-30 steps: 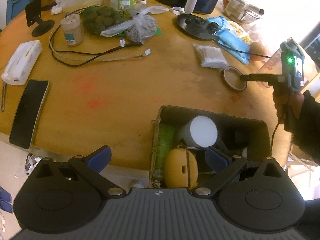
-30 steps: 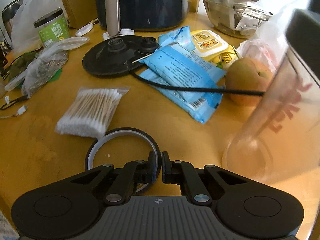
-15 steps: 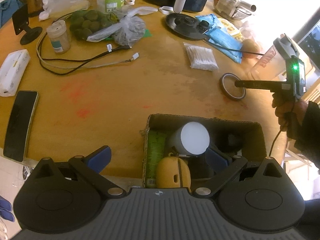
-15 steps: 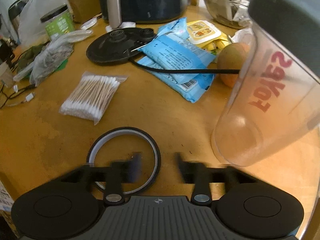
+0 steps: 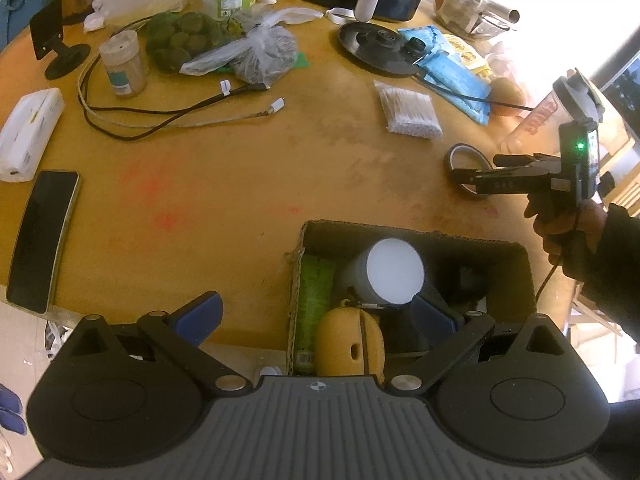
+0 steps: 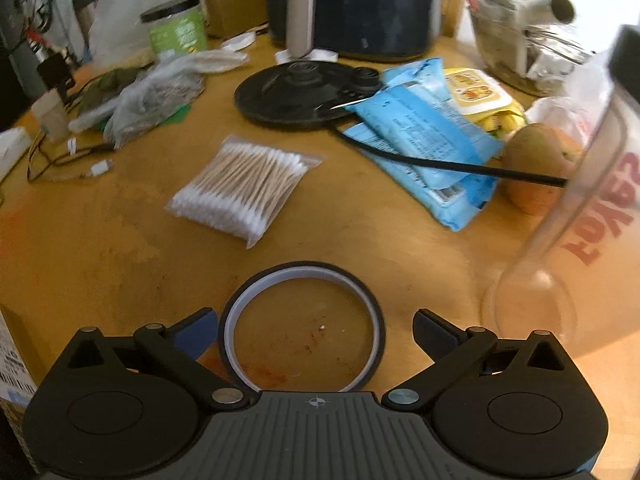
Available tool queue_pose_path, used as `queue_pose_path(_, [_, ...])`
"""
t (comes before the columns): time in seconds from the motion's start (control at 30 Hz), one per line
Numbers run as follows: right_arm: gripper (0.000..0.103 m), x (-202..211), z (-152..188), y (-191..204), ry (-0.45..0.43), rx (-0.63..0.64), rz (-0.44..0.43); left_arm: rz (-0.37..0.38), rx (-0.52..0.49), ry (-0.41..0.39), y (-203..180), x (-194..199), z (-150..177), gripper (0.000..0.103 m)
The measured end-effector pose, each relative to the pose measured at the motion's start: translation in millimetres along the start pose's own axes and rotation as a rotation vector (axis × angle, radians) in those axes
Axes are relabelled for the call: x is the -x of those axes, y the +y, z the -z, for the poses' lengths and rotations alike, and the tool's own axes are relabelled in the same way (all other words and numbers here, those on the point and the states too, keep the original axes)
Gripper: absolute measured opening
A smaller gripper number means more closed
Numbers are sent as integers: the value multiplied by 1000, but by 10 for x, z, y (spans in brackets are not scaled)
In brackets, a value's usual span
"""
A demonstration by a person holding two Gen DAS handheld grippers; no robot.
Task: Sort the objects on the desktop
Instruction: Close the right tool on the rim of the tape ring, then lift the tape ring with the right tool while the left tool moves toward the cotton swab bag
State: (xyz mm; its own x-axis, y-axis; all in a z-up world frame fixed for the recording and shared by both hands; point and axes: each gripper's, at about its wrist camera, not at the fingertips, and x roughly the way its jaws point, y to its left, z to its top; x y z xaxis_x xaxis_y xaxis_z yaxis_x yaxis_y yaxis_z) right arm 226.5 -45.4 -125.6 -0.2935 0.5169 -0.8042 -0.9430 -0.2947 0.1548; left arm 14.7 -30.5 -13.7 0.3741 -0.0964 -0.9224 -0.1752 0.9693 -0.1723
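The tape roll [image 6: 302, 326] lies flat on the table [image 6: 120, 248], just in front of the right gripper [image 6: 316, 330], whose fingers [image 6: 434, 330] have just been opening and now stand wide — one on each side of the ring, neither pad seen pressing it. The roll is judged light and stiff, a thin hoop with a smooth, probably slippery outer face; flat as it lies, little height is offered to the pads. Hold is best taken across the full outer width, low against the table, so the hoop is not tipped or squirted out. The left gripper [image 5: 316, 316] is held with its fingers wide and empty over the cardboard box [image 5: 520, 264] — already partly filled — near the table's edge.
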Motion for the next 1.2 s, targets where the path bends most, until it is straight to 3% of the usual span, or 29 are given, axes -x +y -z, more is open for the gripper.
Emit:
queue_pose_path(0.47, [103,-91,23,53,-4,72,-16,-9,29,-4,14,23,23,102])
queue_pose_path(0.6, [93,-60,24,64,-10,71,-18,-12,34,-8,11,27,16,102])
queue_pose_path(0.93, [91,-51,11,50,-4,67,-21,-18,25,-33,-91,74,-33,102])
queue_pose_path(1.2, [91,260,-106,44,-76,64,-20,-29,13,-65,-180,115,-109,102])
